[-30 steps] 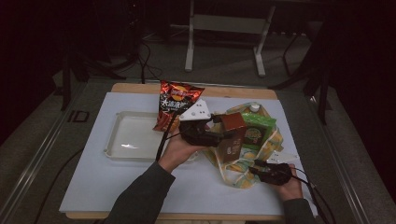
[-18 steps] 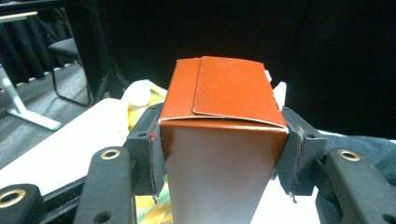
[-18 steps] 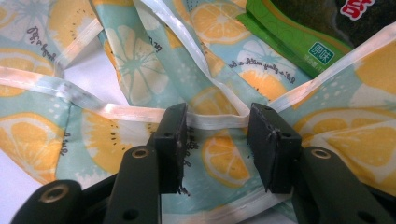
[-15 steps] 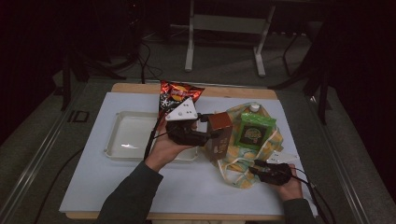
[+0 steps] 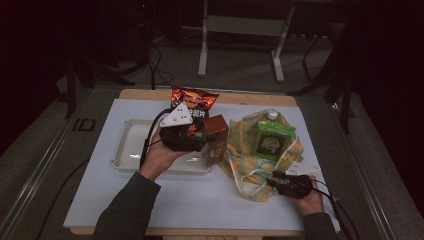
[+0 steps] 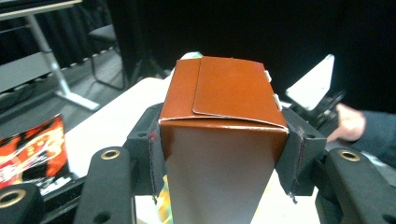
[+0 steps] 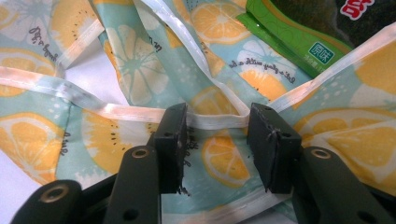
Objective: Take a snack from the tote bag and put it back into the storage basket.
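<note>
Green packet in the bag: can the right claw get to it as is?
Probably yes. The right claw is open at the bag's near edge, and the green packet lies uncovered just beyond; the bag's white trim crosses between the jaws.

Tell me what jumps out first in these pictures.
The brown box stands out, clamped upright in the left tool at mid-table, beside the white tray. To its right lies a citrus-print cloth bag with a green packet on it; the right tool sits open over the bag's white edging. A red snack bag lies behind.

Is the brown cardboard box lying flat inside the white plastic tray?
No: the brown cardboard box stands upright, clamped in the left tongs, beside the white plastic tray.
</note>
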Action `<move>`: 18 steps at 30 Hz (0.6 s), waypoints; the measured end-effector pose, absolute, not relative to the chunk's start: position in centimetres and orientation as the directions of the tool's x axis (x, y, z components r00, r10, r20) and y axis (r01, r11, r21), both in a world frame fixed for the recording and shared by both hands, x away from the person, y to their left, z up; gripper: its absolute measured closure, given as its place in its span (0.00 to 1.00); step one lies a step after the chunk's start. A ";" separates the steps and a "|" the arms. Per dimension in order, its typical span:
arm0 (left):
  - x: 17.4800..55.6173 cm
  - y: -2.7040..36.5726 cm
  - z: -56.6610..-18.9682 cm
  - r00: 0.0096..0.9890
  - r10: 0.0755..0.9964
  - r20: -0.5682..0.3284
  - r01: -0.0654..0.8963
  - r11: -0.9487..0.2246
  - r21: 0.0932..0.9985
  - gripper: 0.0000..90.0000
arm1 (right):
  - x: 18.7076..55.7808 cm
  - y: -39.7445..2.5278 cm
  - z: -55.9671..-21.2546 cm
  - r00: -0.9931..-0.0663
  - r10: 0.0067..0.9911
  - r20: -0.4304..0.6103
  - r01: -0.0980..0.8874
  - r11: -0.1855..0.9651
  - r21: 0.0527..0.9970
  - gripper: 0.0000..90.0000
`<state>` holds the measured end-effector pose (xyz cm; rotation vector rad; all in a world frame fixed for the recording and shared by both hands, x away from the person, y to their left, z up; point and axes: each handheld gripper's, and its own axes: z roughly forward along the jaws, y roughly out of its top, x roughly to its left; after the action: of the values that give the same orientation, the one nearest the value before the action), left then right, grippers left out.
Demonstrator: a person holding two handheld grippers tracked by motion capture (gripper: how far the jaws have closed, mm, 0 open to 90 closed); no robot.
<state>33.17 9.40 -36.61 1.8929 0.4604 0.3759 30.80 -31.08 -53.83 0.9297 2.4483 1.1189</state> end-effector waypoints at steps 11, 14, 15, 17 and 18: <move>33.9 12.2 -37.1 0.848 0.529 0.029 0.175 -0.332 0.927 0.47 | 30.8 -31.1 -53.8 -0.749 0.663 0.004 0.435 0.487 0.757 0.64; 33.9 13.0 -37.3 0.840 0.541 0.031 0.183 -0.337 0.923 0.47 | 30.8 -31.1 -53.8 -0.748 0.663 0.003 0.435 0.488 0.757 0.64; 34.0 13.3 -37.3 0.837 0.546 0.033 0.186 -0.341 0.922 0.47 | 30.8 -31.1 -53.8 -0.748 0.663 0.003 0.435 0.488 0.757 0.64; 34.0 14.0 -37.5 0.829 0.559 0.029 0.198 -0.340 0.919 0.47 | 30.8 -31.1 -53.8 -0.748 0.663 0.002 0.435 0.488 0.756 0.64; 34.1 14.1 -37.6 0.828 0.560 0.030 0.199 -0.343 0.918 0.47 | 30.8 -31.1 -53.8 -0.748 0.663 0.002 0.435 0.489 0.756 0.64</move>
<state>34.05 14.15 -37.58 1.9191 0.5678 0.4143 30.79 -31.07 -53.84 0.9295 2.4472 1.1197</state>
